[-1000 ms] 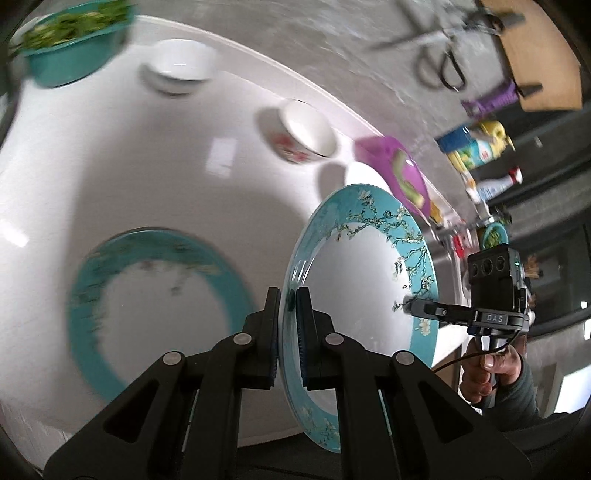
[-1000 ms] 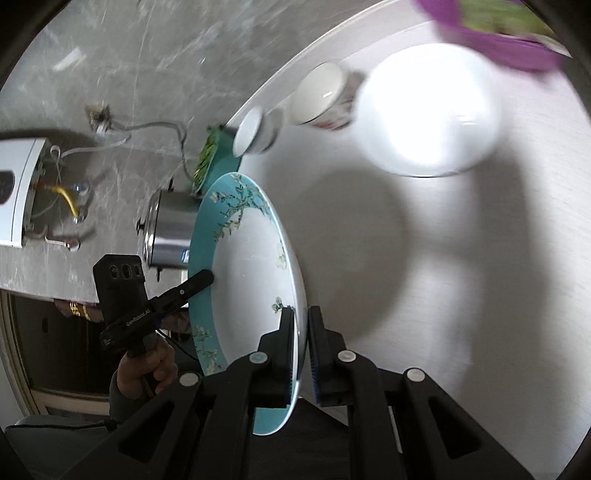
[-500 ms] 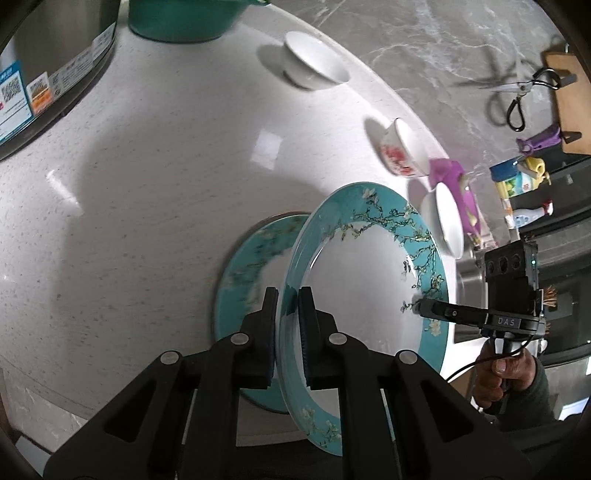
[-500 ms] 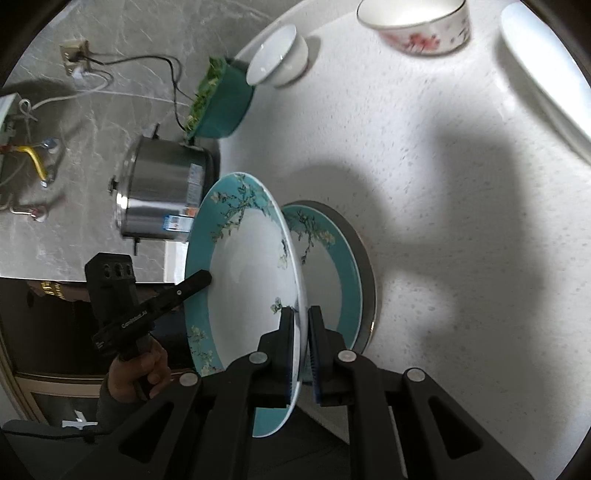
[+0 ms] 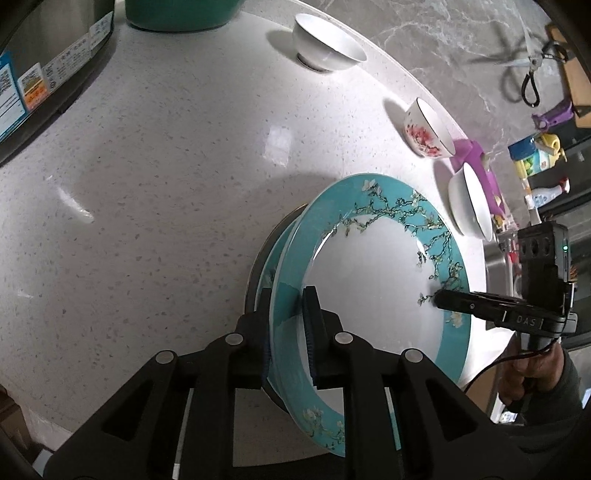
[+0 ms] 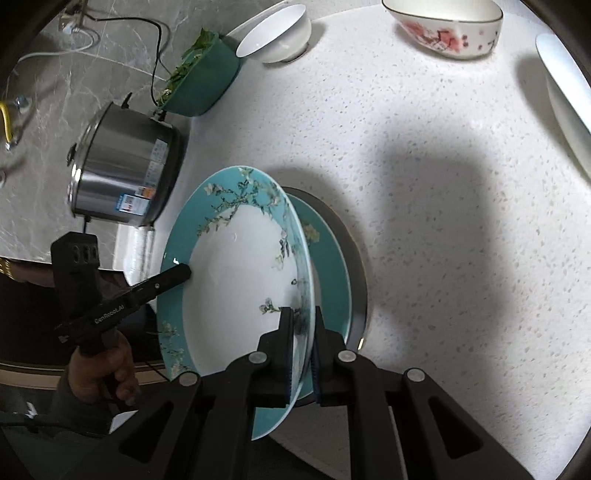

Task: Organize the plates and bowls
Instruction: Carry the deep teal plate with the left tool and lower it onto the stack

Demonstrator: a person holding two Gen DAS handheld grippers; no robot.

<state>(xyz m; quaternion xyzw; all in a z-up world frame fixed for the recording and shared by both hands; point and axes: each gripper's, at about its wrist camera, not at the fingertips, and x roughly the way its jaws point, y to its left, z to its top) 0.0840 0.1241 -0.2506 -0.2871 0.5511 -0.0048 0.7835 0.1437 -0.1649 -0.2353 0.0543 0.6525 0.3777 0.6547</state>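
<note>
A teal-rimmed blossom plate [image 5: 373, 273] [image 6: 240, 266] is held on edge between both grippers. My left gripper [image 5: 286, 325] grips its near rim; my right gripper [image 6: 303, 339] grips the opposite rim. The jaws of both have parted a little around the rim. It rests just over a matching teal plate [image 6: 330, 266] that lies on the white counter, seen as a sliver in the left wrist view [image 5: 267, 269]. A white bowl [image 5: 325, 44] [image 6: 275, 35], a red-flowered bowl [image 5: 426, 129] [image 6: 447, 31] and another white bowl [image 5: 471, 203] stand farther back.
A steel pot [image 6: 122, 173] and a green basin of greens [image 6: 199, 81] stand at the counter's left end. A purple dish [image 5: 480, 166], bottles [image 5: 535, 155] and scissors [image 5: 532, 74] are to the right. The counter edge runs close below the plates.
The held plate has come down onto the lying teal plate and now nearly covers it. Both grippers' jaws have widened slightly around the rim.
</note>
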